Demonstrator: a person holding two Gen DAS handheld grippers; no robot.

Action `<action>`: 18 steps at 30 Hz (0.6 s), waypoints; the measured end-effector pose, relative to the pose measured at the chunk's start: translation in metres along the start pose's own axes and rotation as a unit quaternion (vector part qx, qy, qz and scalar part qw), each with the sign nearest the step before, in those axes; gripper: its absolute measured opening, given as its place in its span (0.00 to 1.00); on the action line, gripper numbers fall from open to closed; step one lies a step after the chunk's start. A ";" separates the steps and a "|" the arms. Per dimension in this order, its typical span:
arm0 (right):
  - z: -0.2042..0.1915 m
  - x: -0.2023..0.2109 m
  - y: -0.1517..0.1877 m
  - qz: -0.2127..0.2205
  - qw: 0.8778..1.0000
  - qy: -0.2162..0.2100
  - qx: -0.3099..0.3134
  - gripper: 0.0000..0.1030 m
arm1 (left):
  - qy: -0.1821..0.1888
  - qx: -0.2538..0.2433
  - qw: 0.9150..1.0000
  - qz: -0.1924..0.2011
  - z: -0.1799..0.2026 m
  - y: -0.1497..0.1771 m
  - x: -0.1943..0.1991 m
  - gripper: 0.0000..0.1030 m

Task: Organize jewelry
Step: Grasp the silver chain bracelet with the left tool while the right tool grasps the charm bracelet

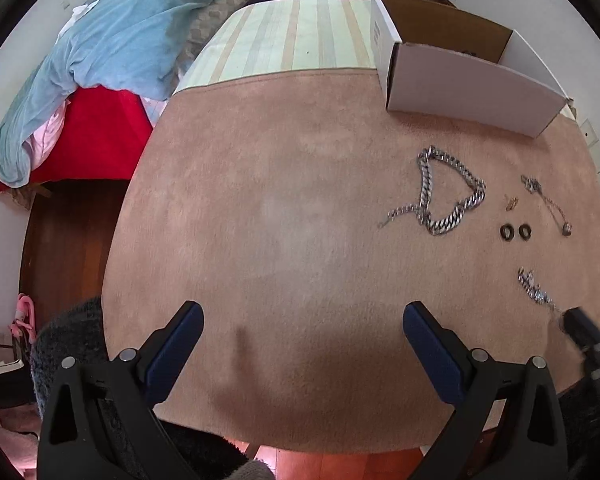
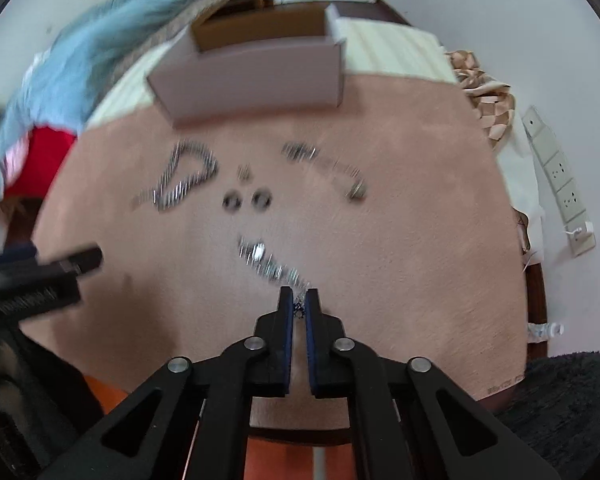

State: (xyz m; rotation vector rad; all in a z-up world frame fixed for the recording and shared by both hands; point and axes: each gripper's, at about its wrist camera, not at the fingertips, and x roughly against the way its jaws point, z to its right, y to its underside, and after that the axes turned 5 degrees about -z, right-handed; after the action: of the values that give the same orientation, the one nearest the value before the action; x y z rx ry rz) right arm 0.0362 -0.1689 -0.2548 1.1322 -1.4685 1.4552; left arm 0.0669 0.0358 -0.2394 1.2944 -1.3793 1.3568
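Right wrist view: right gripper (image 2: 299, 303) pinches the near end of a bracelet (image 2: 266, 261), which trails toward the box (image 2: 256, 76); left gripper (image 1: 302, 322) gapes wide.

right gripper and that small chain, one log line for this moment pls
right gripper: shut on small chain | left gripper: open, idle | box: open | big chain: on mat

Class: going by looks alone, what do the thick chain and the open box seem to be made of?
Thick chain: probably polished silver-toned metal, since its curb links glint brightly. Open box: likely cardboard, matte white outside and raw brown inside, with thin folded walls.
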 end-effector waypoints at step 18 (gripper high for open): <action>0.074 -0.006 -0.041 0.005 0.995 -0.005 -0.098 0.04 | 0.055 -0.139 0.988 0.025 0.096 -0.038 -0.013 0.78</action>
State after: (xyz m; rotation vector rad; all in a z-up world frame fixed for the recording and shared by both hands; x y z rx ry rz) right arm 0.0818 -0.2402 -0.2511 1.0136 -1.5881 1.2830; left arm 0.1174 -0.0535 -0.2567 0.9936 -1.4730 1.1982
